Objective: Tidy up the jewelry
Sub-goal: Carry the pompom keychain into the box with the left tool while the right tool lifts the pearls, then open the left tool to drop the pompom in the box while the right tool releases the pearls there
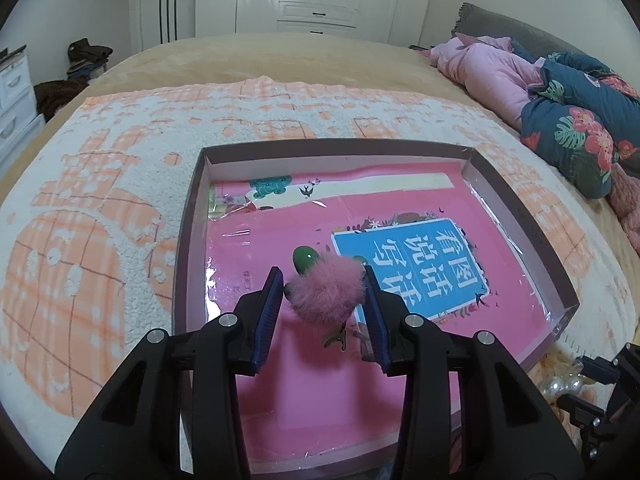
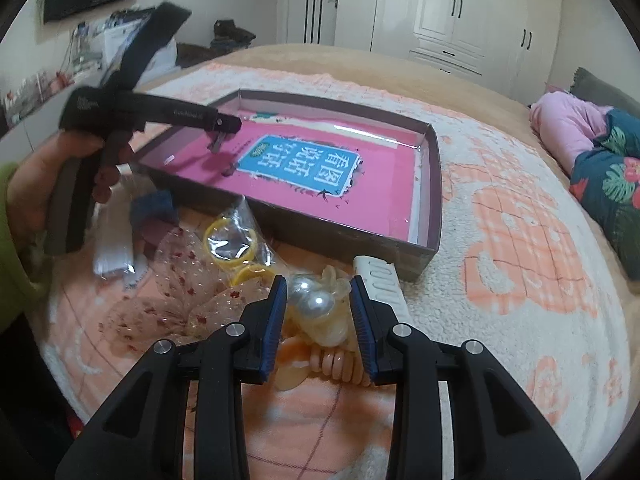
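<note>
My left gripper (image 1: 324,280) is shut on a pink fluffy pom-pom clip (image 1: 324,292), whose metal clasp hangs below it. It hovers over a pink book (image 1: 280,248) lying in a shallow brown box (image 1: 336,148). A green oval stone (image 1: 304,258) rests on the book just behind the pom-pom. My right gripper (image 2: 318,284) is low over the blanket beside the box (image 2: 434,184), its pads against a pearl flower ornament (image 2: 320,304) with pale yellow petals. The right wrist view shows the left gripper (image 2: 218,136) above the box, held by a hand (image 2: 40,192) in a green sleeve.
Loose pieces lie on the orange-and-white blanket (image 2: 520,240) near the box's front: yellow bangles in a clear bag (image 2: 230,240), a white ribbed clip (image 2: 380,280), a clear dotted bow (image 2: 180,300), a peach plastic piece (image 2: 332,364). Bedding is piled at the right (image 1: 560,112).
</note>
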